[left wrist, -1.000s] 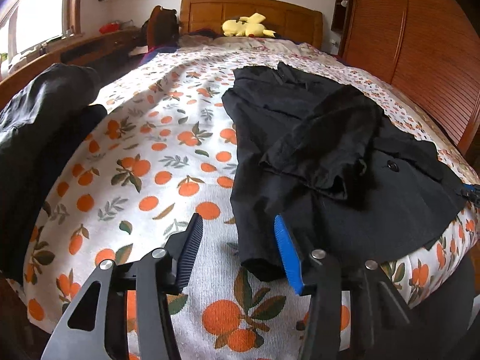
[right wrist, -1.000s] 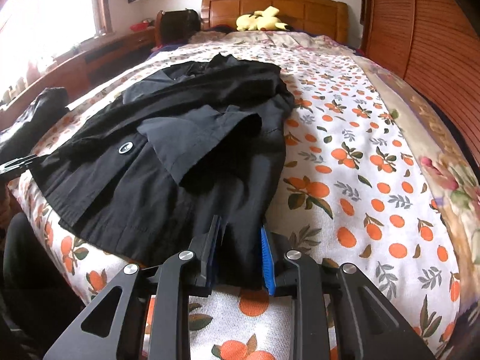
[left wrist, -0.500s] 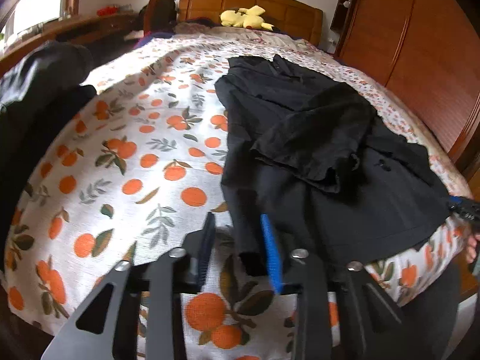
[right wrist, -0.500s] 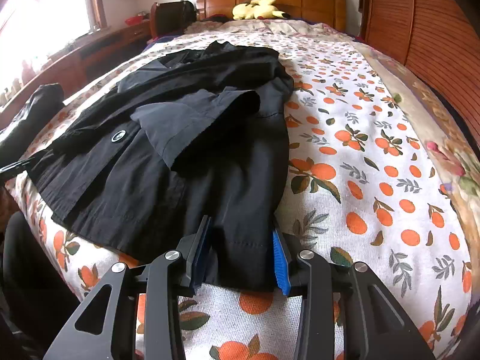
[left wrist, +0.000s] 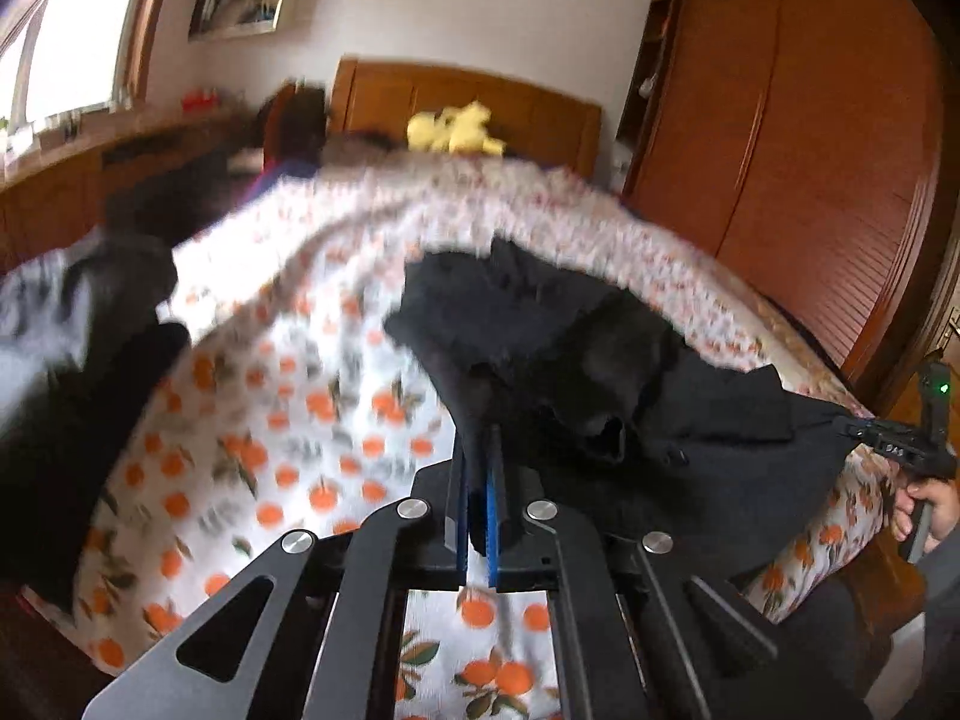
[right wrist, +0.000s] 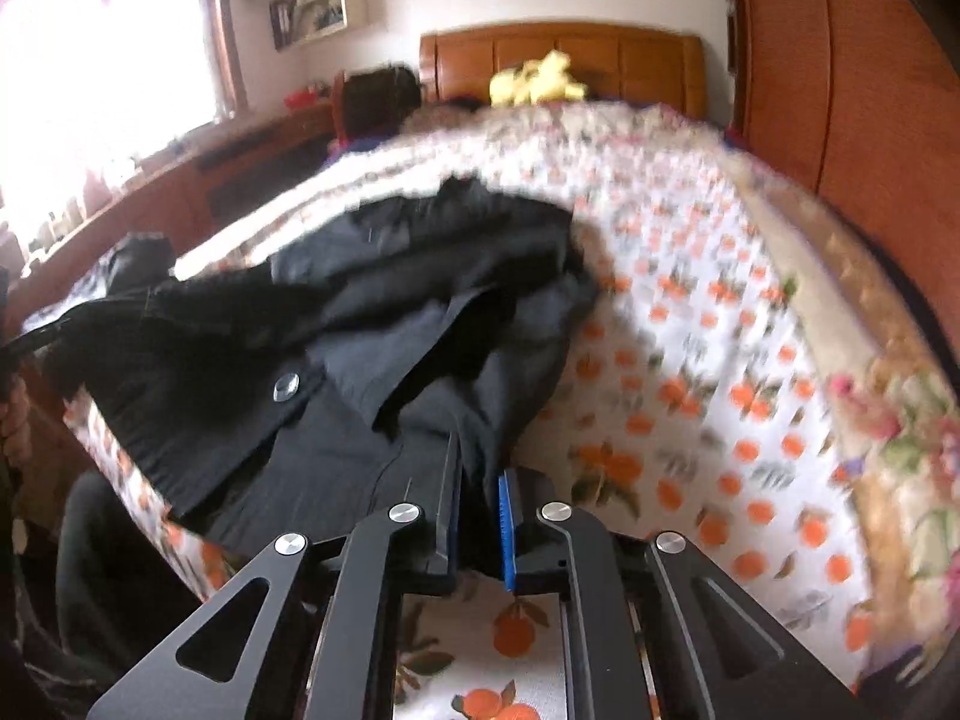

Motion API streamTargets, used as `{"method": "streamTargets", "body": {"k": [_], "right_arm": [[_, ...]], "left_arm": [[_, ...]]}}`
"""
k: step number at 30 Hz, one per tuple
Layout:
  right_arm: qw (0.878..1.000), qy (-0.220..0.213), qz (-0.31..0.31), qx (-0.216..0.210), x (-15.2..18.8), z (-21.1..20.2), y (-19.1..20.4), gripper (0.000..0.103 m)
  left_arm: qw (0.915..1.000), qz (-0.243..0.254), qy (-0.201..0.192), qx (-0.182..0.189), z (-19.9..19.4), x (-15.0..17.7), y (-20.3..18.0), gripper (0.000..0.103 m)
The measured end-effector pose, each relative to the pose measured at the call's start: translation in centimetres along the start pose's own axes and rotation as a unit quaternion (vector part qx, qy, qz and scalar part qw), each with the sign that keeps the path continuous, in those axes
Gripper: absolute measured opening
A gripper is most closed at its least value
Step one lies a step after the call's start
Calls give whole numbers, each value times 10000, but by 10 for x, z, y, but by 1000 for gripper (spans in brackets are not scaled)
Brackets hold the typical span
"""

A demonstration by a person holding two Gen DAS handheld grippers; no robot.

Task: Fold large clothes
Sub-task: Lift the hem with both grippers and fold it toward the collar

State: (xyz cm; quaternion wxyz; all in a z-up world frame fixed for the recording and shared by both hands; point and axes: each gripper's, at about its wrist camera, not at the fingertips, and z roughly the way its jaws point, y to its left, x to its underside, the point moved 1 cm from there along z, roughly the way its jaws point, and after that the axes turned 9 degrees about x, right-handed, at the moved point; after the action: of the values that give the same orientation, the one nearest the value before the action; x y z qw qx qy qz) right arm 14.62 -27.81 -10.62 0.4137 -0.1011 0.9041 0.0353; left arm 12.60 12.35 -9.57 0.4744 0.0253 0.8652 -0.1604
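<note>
Up close, both grippers sit at the near edge of the bed, over the orange-print bedspread (left wrist: 282, 438). Left gripper (left wrist: 478, 468): fingers pinched nearly together, a fold of the black coat's (left wrist: 708, 420) hem corner clamped between the blue pads. Right gripper (right wrist: 480, 492): narrow gap, dark hem fabric filling it, also clamped. Coat lies on the bedspread between the 2 grippers, rumpled, a sleeve flopped across its middle, 1 large button (right wrist: 286, 387) showing in the right wrist view. Hem stretches from one gripper to the other; the right gripper shows at the far right edge of the left wrist view (left wrist: 900, 447), hand behind it. Another dark garment (left wrist: 78, 372) heaps at the left edge of the bed, apart from the coat. Farther back: yellow plush toy (right wrist: 537, 81) at the wooden headboard (right wrist: 600, 60), wardrobe (left wrist: 810, 150) along the right, window (right wrist: 102, 66) on the left. Both views motion-blurred.

Versus 0.5 s ago: left fingers were open around the corner, now clamped; right fingers narrower too; hem now raised off the bedspread, cameras tilted upward.
</note>
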Motion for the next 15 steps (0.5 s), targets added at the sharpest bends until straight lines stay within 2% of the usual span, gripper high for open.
{"method": "streamTargets", "body": {"k": [7,12,15], "right_arm": [[9976,-622,-274,105,-32,-86,9,8],[9959,-791,-414,170,-22,-135,15,8],[9959,-787,-433,108,-7,-153,18,8]], "left_arm": [[9976,112,-661,184,-74,-35,-30,3],[9950,247,-918,296,-132,-23,-53,4],[9949,185,-900,414,-153,-8,-58,4]]}}
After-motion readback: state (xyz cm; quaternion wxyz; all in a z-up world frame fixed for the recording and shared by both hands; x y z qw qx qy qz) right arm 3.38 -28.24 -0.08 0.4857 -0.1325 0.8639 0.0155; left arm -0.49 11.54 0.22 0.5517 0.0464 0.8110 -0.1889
